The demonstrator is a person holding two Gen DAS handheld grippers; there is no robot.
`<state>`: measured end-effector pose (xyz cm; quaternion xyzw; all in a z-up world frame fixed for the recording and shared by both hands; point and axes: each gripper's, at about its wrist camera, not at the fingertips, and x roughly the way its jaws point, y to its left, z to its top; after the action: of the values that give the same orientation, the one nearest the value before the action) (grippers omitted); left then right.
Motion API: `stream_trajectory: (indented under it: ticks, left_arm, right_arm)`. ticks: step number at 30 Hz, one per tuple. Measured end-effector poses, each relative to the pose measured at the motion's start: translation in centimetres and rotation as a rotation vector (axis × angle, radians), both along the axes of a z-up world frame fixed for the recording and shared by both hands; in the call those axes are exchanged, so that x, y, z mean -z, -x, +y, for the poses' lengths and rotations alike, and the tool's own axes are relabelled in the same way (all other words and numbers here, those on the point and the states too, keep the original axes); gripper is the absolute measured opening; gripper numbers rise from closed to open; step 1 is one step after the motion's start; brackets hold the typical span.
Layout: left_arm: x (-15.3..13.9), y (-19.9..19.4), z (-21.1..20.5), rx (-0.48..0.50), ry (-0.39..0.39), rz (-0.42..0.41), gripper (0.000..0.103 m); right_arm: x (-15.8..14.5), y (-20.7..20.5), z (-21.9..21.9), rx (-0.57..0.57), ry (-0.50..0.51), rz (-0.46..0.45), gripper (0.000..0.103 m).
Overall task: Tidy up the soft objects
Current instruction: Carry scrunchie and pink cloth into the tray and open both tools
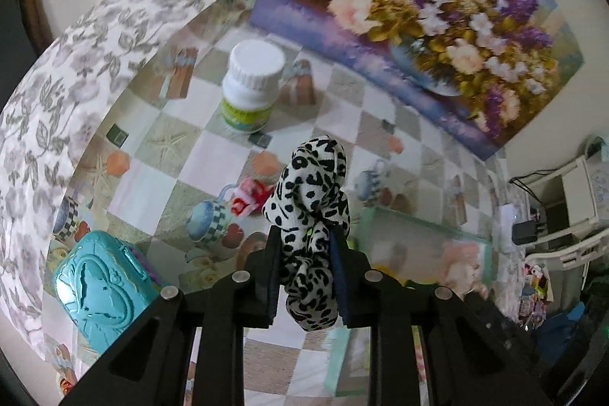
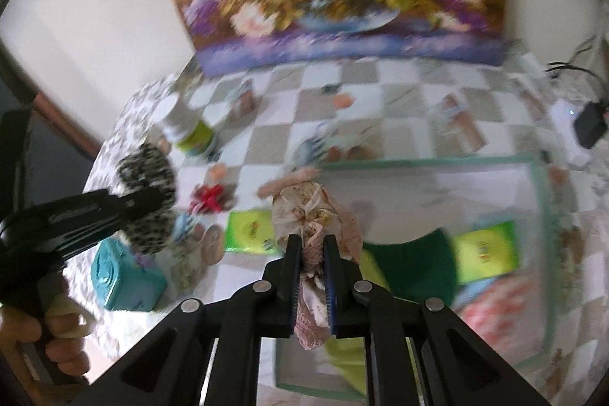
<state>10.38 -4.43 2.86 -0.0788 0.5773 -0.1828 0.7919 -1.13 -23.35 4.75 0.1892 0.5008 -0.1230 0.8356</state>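
My left gripper point(image 1: 306, 234) is shut on a black-and-white leopard-print scrunchie point(image 1: 310, 200) and holds it above the checkered tablecloth. The same scrunchie point(image 2: 146, 193) and left gripper show at the left of the right wrist view. My right gripper point(image 2: 312, 240) is shut on a pink floral scrunchie point(image 2: 308, 215) and holds it over the left edge of a mint-green box point(image 2: 540, 200). The box holds a green cloth point(image 2: 415, 261) and yellow-green packets point(image 2: 487, 250). A small red bow point(image 1: 245, 202) lies on the table; it also shows in the right wrist view point(image 2: 211, 198).
A white pill bottle point(image 1: 251, 86) stands on the table. A teal heart-embossed case point(image 1: 101, 284) lies at the left. A flower painting point(image 1: 418, 10) leans on the wall behind. The mint-green box point(image 1: 422, 246) lies at the right. Cables and devices point(image 2: 586, 128) lie far right.
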Motion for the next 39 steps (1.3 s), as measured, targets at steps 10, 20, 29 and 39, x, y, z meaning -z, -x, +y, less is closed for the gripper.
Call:
stream_trajectory:
  ticks: [10,20,29,39]
  left_arm:
    - [-1.5,3.2,-4.6,0.150,0.005,-0.036,0.025]
    - [1.5,6.3,-9.5,0.296,-0.073,0.018,0.025]
    - [6.6,8.3,-12.2,0.370,-0.163,0.151,0.026]
    - [9.2,9.3,-13.5,0.387,-0.255,0.171,0.031]
  right_arm:
    - [-1.8,5.0,-7.0,0.245,0.063,0.016,0.012]
    - [1.3,7.2,-10.1,0.346,0.027,0.118,0.012]
    - [5.8,6.6,-9.5,0.299,-0.016,0.255,0.012]
    - [7.9,6.3,-9.1,0.274,-0.037,0.319,0.015]
